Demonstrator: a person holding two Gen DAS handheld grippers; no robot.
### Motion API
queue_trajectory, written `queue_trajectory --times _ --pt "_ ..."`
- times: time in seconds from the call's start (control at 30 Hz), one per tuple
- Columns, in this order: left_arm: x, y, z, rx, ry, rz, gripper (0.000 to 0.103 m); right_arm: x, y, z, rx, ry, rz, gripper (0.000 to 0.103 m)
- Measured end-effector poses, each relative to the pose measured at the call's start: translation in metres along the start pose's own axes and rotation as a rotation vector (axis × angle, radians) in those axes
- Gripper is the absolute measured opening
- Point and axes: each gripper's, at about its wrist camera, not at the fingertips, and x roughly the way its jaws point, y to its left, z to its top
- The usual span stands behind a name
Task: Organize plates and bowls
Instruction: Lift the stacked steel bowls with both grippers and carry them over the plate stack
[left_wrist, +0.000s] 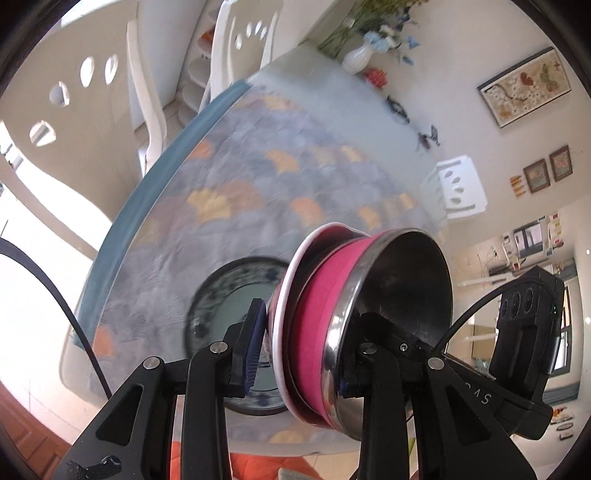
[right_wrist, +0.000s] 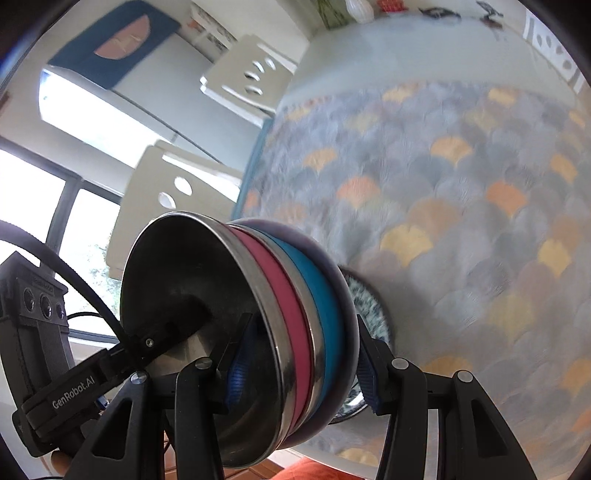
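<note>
Bowls (left_wrist: 369, 321) nested in a stack are what I have clamped between both grippers, tipped on edge above the table (left_wrist: 258, 177), near its close rim. On the right wrist view I read "GenRobot.AI" in white on the black body of the left gripper (right_wrist: 85, 391); on the left wrist view the right gripper (left_wrist: 517, 354) shows only a few pale letters that I cannot make out. My left gripper (left_wrist: 301, 354) is closed on the stack, one ribbed blue pad (left_wrist: 255, 347) against the white outer rim and the other finger inside the steel bowl (left_wrist: 399, 295). My right gripper (right_wrist: 299, 373) grips the same stack from the opposite side, one pad (right_wrist: 240, 369) inside the steel bowl and the other against the outermost layer. The left view shows a pink band (left_wrist: 325, 314) and a white rim (left_wrist: 291, 295); the right view adds a blue band (right_wrist: 325, 314) behind the pink one. A dark speckled plate (left_wrist: 229, 295) lies flat on the patterned cloth, just behind the stack; the right view shows only a sliver of it. The left view also takes in a white vase of flowers (left_wrist: 356, 57) at the far end and framed pictures (left_wrist: 524, 86) on the wall. White chairs (right_wrist: 247, 77) stand close along the table's side, and most of the cloth beyond the plate lies open.
</note>
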Motion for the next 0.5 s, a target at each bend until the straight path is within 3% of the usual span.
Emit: queue_trajectory --times 0.23,0.5 --pt "0.034 0.026 -0.002 0.045 0.115 -0.022 0.028 0.038 -0.007 -0.009 0.082 0.029 -0.083 0.049" --pt "0.048 0.034 -0.001 0.104 0.170 -0.046 0.028 0.050 -0.017 -0.016 0.150 0.029 -0.130 0.049"
